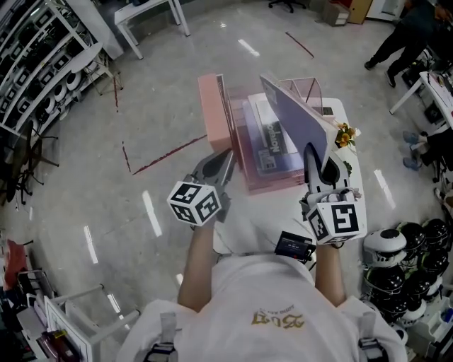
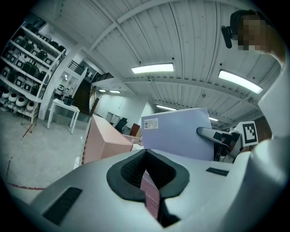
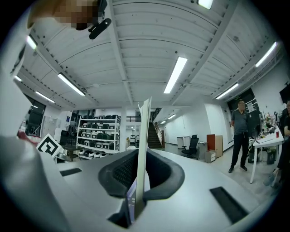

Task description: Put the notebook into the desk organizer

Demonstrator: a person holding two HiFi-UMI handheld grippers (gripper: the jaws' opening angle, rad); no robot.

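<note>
A lavender notebook (image 1: pixel 294 117) stands tilted on its edge over the pink desk organizer (image 1: pixel 214 106), which rests on a small white table (image 1: pixel 348 117). My right gripper (image 1: pixel 320 164) is shut on the notebook's near edge. The right gripper view shows the notebook (image 3: pixel 143 145) edge-on between the jaws of that gripper (image 3: pixel 138 190). My left gripper (image 1: pixel 221 166) sits at the organizer's near left side. In the left gripper view, the left gripper (image 2: pixel 152 195) is shut on a thin pink patterned strip, seemingly the organizer's edge. Beyond are the organizer's pink wall (image 2: pixel 102 140), the notebook (image 2: pixel 181 133) and the right gripper (image 2: pixel 217 136).
Yellow flowers (image 1: pixel 345 136) lie on the table right of the notebook. Helmets (image 1: pixel 403 254) are stacked at the right. Shelving (image 1: pixel 42 71) stands far left and a white table (image 1: pixel 148 14) at the back. A person (image 1: pixel 403 35) stands at the top right.
</note>
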